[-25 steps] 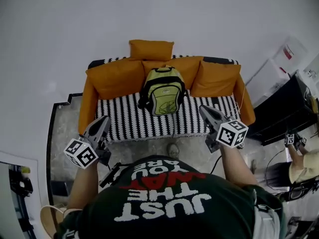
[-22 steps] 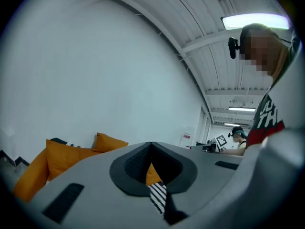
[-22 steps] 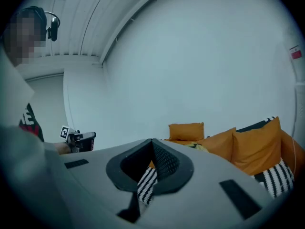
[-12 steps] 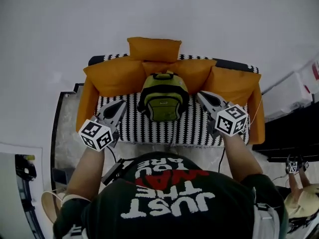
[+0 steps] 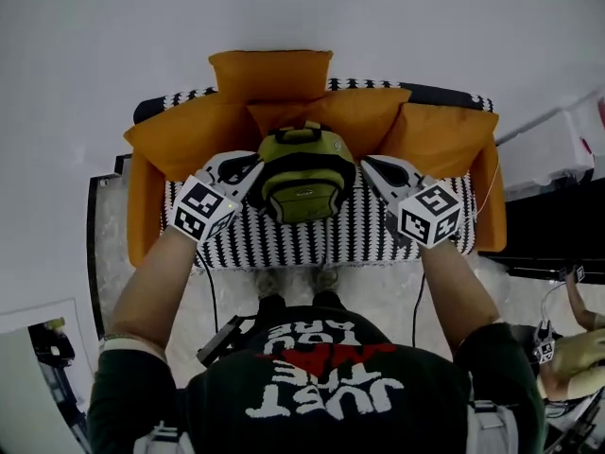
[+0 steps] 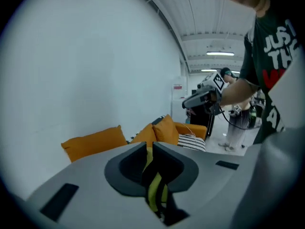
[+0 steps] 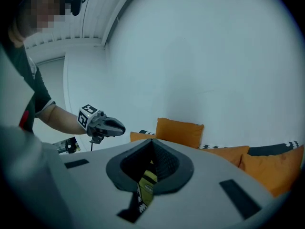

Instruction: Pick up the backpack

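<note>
The backpack [image 5: 301, 173], yellow-green with black trim, sits upright in the middle of the sofa [image 5: 378, 236], its back against the centre cushion [image 5: 352, 113] and its base on the black-and-white striped seat. The left gripper [image 5: 248, 168] meets the backpack's upper left side and the right gripper [image 5: 371, 166] its upper right side, both over the seat. In the left gripper view the jaws are pressed together on a yellow-green strap [image 6: 155, 191] that runs up into the slit between them. In the right gripper view the jaws are also closed at the tips, with a yellow-green piece of the backpack between their lower parts and a bit of the striped seat under it. The sofa has orange arms and orange cushions, one of them [image 5: 271, 72] on top of its backrest. A plain white wall [image 5: 378, 12] stands behind the sofa. In front of the sofa the floor [image 5: 236, 301] is pale and mottled. Dark furniture [image 5: 558, 239] stands to the right of the sofa. The left gripper view shows a white ribbed ceiling with strip lights [image 6: 220, 54] beyond the sofa's far end.
</note>
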